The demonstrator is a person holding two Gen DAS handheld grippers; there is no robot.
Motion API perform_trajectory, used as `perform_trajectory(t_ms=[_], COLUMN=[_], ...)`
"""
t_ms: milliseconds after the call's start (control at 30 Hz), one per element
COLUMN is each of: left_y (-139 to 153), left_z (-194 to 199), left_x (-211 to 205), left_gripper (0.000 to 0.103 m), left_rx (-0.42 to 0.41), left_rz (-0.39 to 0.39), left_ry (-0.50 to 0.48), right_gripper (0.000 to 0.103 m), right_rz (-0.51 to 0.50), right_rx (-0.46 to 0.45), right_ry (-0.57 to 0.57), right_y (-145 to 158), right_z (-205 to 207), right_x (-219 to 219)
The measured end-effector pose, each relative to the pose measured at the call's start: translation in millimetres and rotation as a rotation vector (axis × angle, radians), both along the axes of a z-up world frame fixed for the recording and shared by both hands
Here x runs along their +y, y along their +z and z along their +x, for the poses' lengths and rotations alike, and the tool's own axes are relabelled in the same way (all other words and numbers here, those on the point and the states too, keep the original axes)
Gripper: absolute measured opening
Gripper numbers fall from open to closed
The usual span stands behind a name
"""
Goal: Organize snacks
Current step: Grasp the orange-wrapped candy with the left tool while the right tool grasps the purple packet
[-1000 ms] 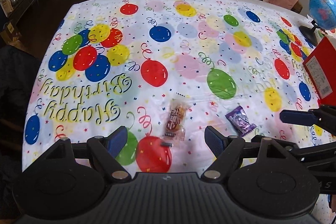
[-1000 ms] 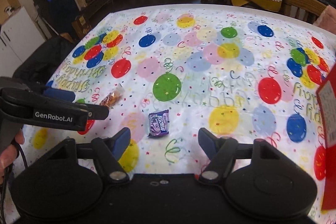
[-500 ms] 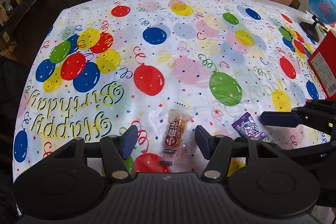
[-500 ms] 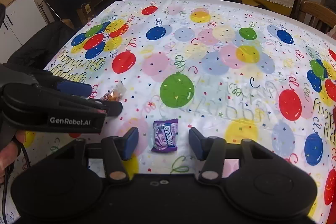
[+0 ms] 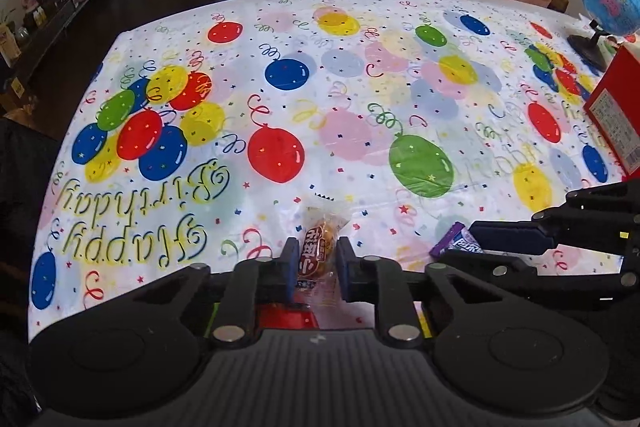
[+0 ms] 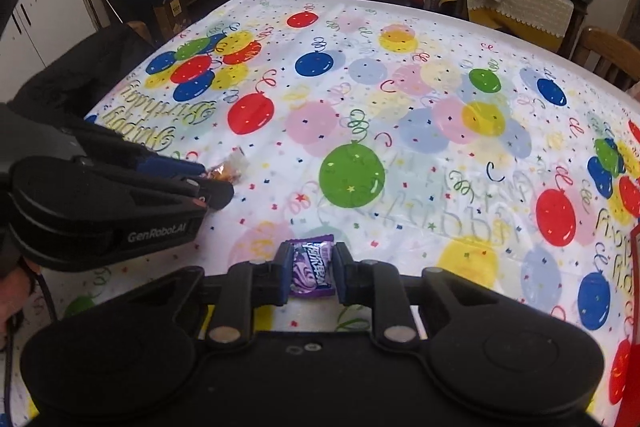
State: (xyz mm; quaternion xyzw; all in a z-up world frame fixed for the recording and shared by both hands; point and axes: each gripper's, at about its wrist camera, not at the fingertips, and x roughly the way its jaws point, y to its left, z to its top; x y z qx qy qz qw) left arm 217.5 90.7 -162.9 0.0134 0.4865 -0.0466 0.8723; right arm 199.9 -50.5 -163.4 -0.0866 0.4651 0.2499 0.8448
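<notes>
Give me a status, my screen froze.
Left gripper shut on orange snack. Right gripper shut on purple candy. Both just closed. Tablecloth ahead clear; red box at right edge.

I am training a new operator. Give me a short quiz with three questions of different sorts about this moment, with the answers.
1. True or false: the left gripper is shut on the orange snack.
2. Which wrapper sits between the pads of the right gripper? A) green B) the purple candy C) silver
3. Fill in: at the right edge of the left wrist view, a red box stands on the ____ tablecloth.

Key
1. True; its jaws have just been closing on it.
2. B
3. balloon-printed "Happy Birthday"
</notes>
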Motion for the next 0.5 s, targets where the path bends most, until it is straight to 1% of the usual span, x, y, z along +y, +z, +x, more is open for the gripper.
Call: perform_trajectory(t_ms=[167,267,500], left_y=[1,3,17], left_z=[-4,-6,-17], left_x=[2,2,1], left_gripper=[0.017,0.017,0.017], left_rx=[0.005,0.011,0.006], left_rz=[-0.018,-0.024,-0.048], left_ry=[0.010,0.021,0.032], right_gripper=[0.019,0.018,0.018], right_rz=[0.008,0.028,0.070], right_rx=[0.001,0.006,0.003], right_ry=[-0.003,-0.027,-0.077], right_y=[1,2,20], right_z=[-3,-3,-12], right_x=[-2,-7,-25])
